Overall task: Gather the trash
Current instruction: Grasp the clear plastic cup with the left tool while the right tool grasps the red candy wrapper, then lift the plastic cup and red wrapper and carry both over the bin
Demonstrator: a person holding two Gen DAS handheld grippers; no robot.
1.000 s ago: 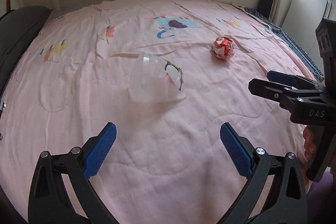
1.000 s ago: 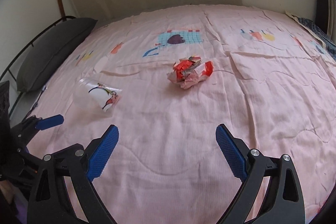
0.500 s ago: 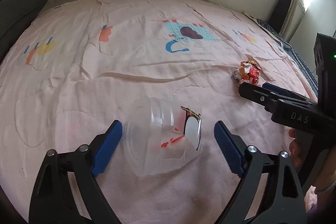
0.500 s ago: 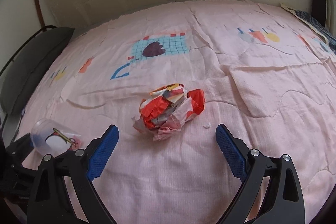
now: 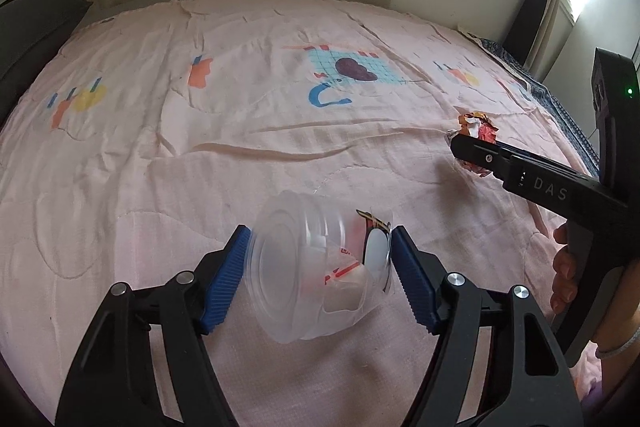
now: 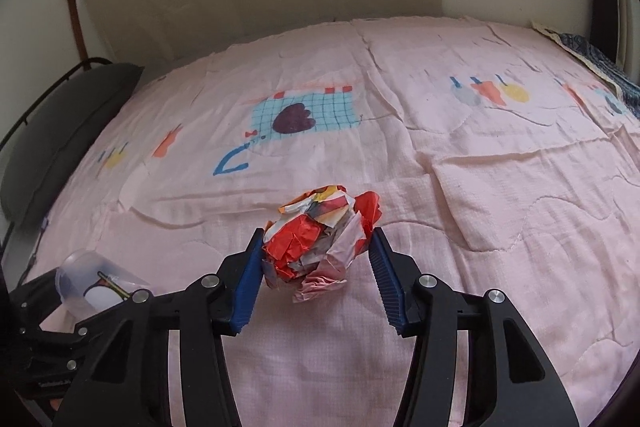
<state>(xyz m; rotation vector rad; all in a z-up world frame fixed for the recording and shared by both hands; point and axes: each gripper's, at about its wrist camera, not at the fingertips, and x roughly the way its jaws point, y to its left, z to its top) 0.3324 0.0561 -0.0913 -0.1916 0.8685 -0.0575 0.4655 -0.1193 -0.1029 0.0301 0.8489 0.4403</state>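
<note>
A clear plastic cup with a printed label lies on its side on the pink bedspread. My left gripper has closed on it, both blue pads touching its sides. A crumpled red and white paper ball lies further right. My right gripper has its blue pads against both sides of the ball. In the left wrist view the ball shows partly behind the right gripper's black finger. In the right wrist view the cup shows at the lower left.
A dark grey pillow lies along the left edge of the bed, against a black metal frame. A patterned dark blue cloth lies at the far right edge. A beige wall stands behind the bed, with a window at the right.
Both grippers have moved forward and down and narrowed. The left has closed around the cup and the right around the paper ball, which were ahead of the open jaws a second ago.
</note>
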